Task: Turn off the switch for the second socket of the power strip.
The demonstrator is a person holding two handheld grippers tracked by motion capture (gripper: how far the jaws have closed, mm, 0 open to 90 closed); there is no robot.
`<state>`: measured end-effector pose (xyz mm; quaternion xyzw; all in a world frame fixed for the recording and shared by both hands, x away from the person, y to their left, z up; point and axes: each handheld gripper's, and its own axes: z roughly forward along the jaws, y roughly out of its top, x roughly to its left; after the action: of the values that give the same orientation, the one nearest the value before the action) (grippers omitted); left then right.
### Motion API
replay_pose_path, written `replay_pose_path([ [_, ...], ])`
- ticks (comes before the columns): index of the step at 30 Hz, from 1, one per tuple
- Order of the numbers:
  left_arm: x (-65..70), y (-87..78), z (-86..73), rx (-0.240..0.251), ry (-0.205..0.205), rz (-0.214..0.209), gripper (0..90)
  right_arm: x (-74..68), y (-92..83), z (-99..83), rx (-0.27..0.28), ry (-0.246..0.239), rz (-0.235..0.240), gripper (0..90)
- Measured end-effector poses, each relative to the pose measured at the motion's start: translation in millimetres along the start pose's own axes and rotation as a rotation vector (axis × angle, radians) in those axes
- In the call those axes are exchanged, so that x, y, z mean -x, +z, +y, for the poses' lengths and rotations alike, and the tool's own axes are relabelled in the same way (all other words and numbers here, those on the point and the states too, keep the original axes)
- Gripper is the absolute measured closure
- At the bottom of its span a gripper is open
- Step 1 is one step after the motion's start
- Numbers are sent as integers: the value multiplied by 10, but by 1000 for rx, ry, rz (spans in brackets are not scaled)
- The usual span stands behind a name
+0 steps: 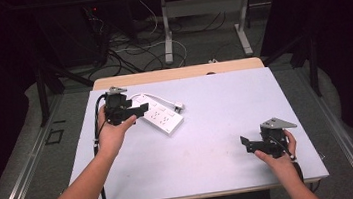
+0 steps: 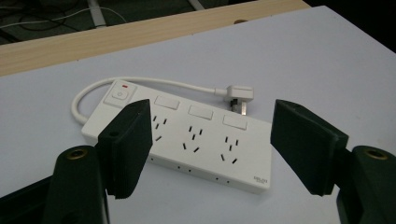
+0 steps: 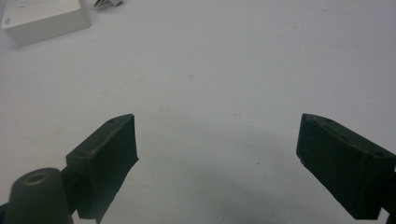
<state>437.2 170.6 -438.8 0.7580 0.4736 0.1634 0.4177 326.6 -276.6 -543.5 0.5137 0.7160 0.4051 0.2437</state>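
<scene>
High view
- Table point(image 1: 217, 125): white top, wooden edge along the far side.
- Strip point(image 1: 158, 114): white power strip, laid flat at far left; long axis runs from far left to near right.
- Cord point(image 1: 160, 97): short white lead, looped behind the strip and ended in a plug point(image 1: 179, 107) just beside its far edge.
- Left gripper point(image 1: 141, 110): held at the strip's left end, jaws pointed right toward it; contact cannot be told from this height.
- Right gripper point(image 1: 246, 144): held near right, jaws pointed left, well apart from the strip.

Left gripper view
- Left gripper point(image 2: 211, 147): jaws spread wide, nothing held.
- Strip point(image 2: 187, 140): seen between and beyond the jaws, close ahead; three socket groups and a switch point(image 2: 119, 95) at its far-left end.
- Plug point(image 2: 239, 96): lying on the table behind the strip.

Right gripper view
- Right gripper point(image 3: 217, 151): jaws spread wide, nothing held; bare table between them.
- Strip point(image 3: 44, 18): one end seen at far left, well ahead.

Judgement
- Nearer hand: the left, by a wide margin.
- Key relation: the strip is judged to lie directly ahead of the left jaws, its long axis crossing the gap aslant, so a grasp across its narrow width would call for a turn of the hand.
</scene>
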Motion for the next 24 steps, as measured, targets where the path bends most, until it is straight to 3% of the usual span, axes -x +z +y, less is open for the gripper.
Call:
replay_pose_path([
  [10,11,104,128,-9,-23,-3,294,0,4,-3,-4,3,0,118],
  [24,93,286,294,-31,1,5,287,2,10,-9,-6,-3,-10,118],
])
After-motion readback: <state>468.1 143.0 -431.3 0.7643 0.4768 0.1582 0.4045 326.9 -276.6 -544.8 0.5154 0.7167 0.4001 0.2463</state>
